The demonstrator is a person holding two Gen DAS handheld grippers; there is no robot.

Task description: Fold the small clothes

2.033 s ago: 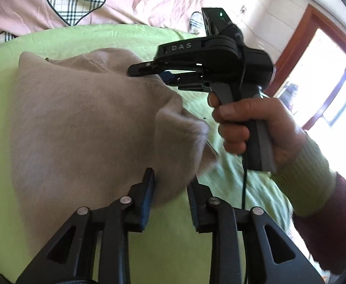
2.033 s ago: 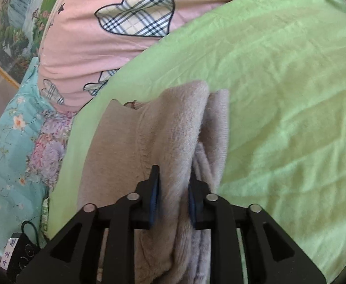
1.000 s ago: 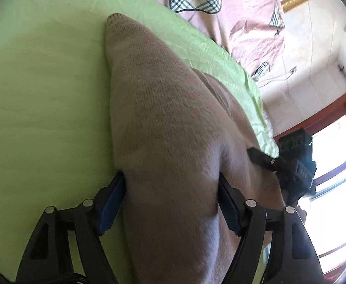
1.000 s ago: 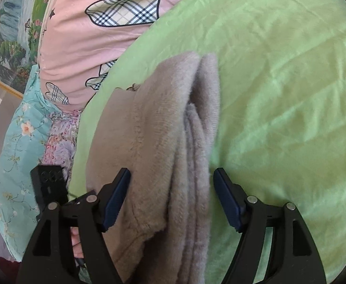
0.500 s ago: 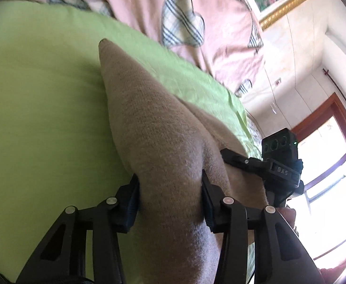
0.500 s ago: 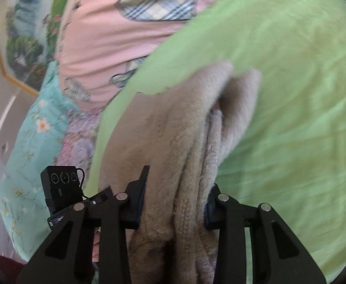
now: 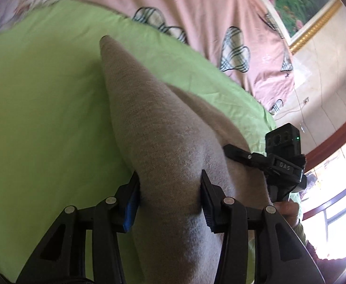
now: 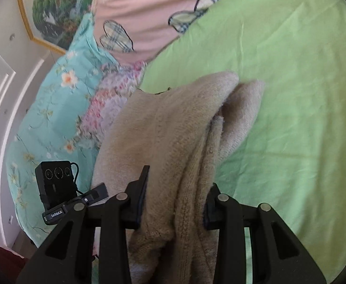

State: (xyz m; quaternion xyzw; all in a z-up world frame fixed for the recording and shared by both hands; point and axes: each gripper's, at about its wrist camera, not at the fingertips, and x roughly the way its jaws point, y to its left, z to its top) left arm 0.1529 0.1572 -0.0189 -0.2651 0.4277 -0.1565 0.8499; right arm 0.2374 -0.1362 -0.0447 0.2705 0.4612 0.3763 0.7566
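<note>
A beige knitted garment [image 7: 154, 130] lies folded in thick layers on a green sheet [image 7: 42, 99]. My left gripper [image 7: 169, 194] is shut on a thick bundle of it, which bulges between the fingers. My right gripper [image 8: 176, 196] is shut on the other end of the garment [image 8: 177, 127], whose layers hang through the fingers. The right gripper also shows in the left wrist view [image 7: 232, 152], at the garment's right edge. The left gripper shows in the right wrist view [image 8: 97, 190], at the garment's left edge.
A pink quilt with plaid hearts [image 7: 196, 16] lies beyond the green sheet [image 8: 291, 94]. A teal floral pillow [image 8: 54, 99] lies to the left in the right wrist view. A framed picture [image 7: 298, 2] hangs on the wall. A window with a wooden frame [image 7: 333, 165] is at right.
Both grippers opened wide around the garment a second ago and have since closed on thick bundles of it. The garment ends now sit higher off the sheet.
</note>
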